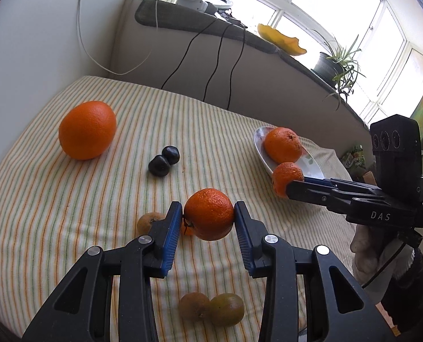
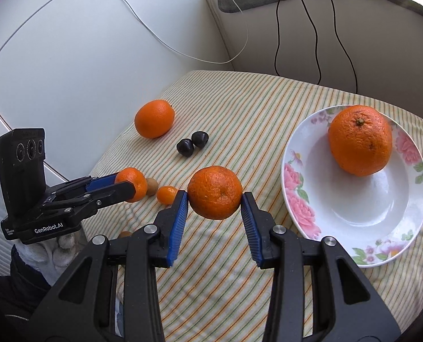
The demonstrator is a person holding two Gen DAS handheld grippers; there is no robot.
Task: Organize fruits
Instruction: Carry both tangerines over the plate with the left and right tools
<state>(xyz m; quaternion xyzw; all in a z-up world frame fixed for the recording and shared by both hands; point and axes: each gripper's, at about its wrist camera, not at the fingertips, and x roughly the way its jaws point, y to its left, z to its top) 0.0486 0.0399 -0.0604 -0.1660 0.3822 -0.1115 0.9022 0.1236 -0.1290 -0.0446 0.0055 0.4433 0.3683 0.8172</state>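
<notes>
My left gripper (image 1: 208, 216) is shut on a small tangerine (image 1: 208, 213), held above the striped cloth; it also shows in the right wrist view (image 2: 130, 183). My right gripper (image 2: 215, 196) is shut on another tangerine (image 2: 215, 192), held just left of a floral white plate (image 2: 354, 213); this tangerine also shows in the left wrist view (image 1: 287, 178). A large orange (image 2: 359, 139) lies in the plate. Another large orange (image 1: 87, 129) lies on the cloth at far left. Two dark fruits (image 1: 163, 161) lie mid-table.
A tiny orange kumquat (image 2: 167, 194) and a brownish fruit (image 2: 152, 185) lie near the left gripper. Two brown-green fruits (image 1: 211, 309) lie close below the left gripper. A windowsill with cables, a plant (image 1: 337, 62) and a yellow dish is behind the table.
</notes>
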